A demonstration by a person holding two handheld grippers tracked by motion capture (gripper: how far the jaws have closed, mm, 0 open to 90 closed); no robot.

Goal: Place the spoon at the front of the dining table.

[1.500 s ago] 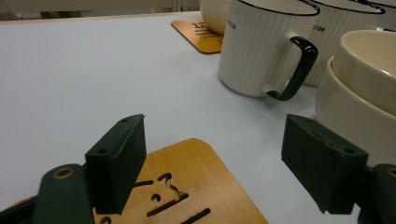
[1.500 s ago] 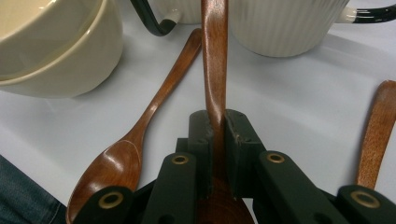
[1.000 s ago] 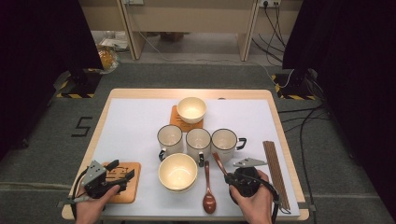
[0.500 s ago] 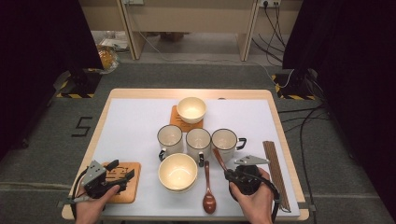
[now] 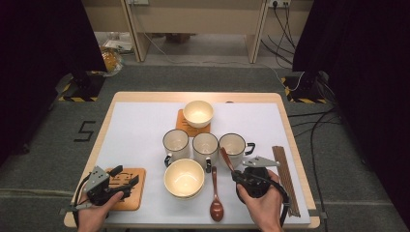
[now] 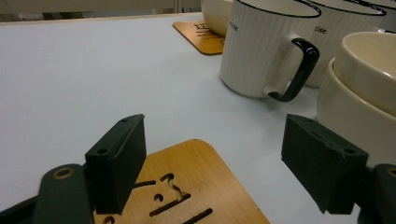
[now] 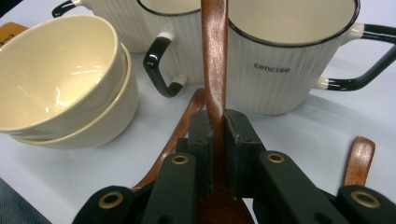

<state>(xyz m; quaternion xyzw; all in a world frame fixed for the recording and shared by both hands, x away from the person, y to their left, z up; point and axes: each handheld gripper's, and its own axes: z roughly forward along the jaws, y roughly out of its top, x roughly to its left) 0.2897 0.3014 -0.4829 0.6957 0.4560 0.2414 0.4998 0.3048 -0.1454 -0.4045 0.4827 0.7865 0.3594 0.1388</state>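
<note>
My right gripper (image 5: 237,175) (image 7: 218,128) is shut on a dark wooden spoon (image 5: 225,158) (image 7: 215,65). Its handle runs up between the jaws towards the right mug (image 5: 233,144) (image 7: 289,60), marked "concise". A second wooden spoon (image 5: 216,195) (image 7: 180,133) lies flat on the white mat beside two stacked cream bowls (image 5: 183,178) (image 7: 60,84). My left gripper (image 5: 126,183) (image 6: 219,158) stands open, low over a wooden coaster (image 5: 130,193) (image 6: 196,186) at the front left, with nothing between its jaws.
Three white ribbed mugs stand in a row, with the left mug (image 5: 175,142) (image 6: 261,51) and middle mug (image 5: 205,145) beside the right one. A cream bowl (image 5: 198,113) sits on a second coaster behind them. Wooden sticks (image 5: 285,179) lie along the table's right edge (image 5: 300,164).
My right gripper has shifted slightly left with the spoon in its jaws. The left gripper has stayed over the coaster.
</note>
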